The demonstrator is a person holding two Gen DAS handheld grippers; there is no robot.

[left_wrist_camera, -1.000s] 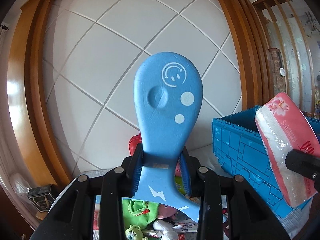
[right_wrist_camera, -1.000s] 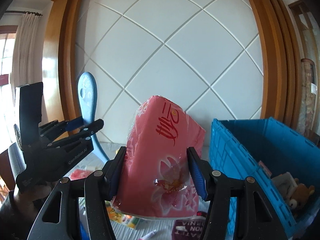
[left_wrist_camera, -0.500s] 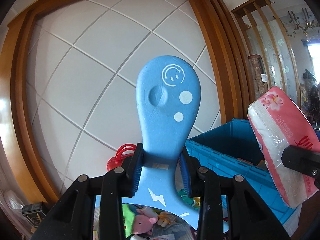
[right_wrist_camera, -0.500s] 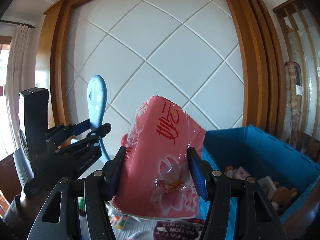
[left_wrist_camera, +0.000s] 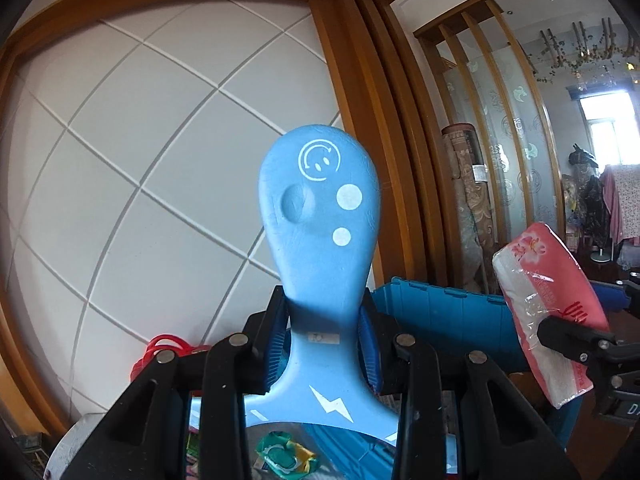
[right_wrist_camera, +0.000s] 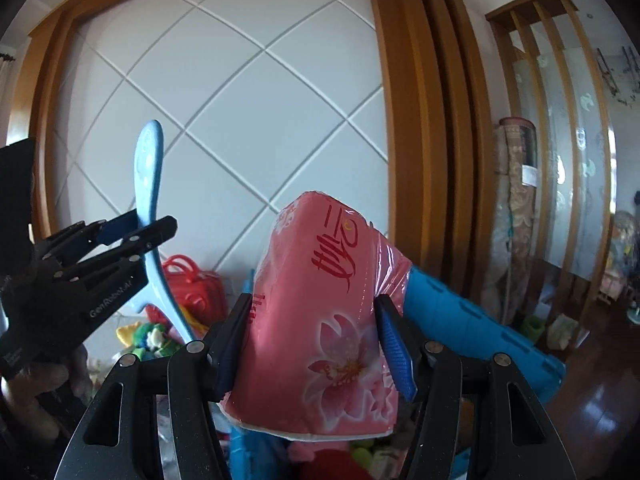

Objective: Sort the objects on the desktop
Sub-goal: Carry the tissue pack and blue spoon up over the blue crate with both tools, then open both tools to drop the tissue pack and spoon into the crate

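Between the blue pads of the left hand-held gripper [left_wrist_camera: 323,342] stands a blue foam paddle-shaped toy [left_wrist_camera: 320,216], clamped at its narrow neck and held upright, its rounded head printed with a white smiley face and two white dots, a white lightning bolt lower down on its flared base. Just to the right, the right hand-held gripper [right_wrist_camera: 316,344] is closed on a pink pack of tissues [right_wrist_camera: 320,320] wrapped in clear film (red characters and a pink flower printed on it), the pads pressing its two sides so that the pack rises tilted above the fingers. Both things are held up in the air, near each other but apart; in the right wrist view the paddle shows edge-on at the left, gripped by the black left tool. Behind and below them sits a blue plastic crate [left_wrist_camera: 444,320], its ribbed wall running off to the right. A red handbag [right_wrist_camera: 196,284] rests at the foot of the white panelled wall [left_wrist_camera: 140,160], with green and yellow soft toys [right_wrist_camera: 148,336] scattered in front of it on the tabletop. A wooden frame [right_wrist_camera: 404,120] borders the panelling, and beyond it stands a slatted screen with frosted glass [right_wrist_camera: 560,140].
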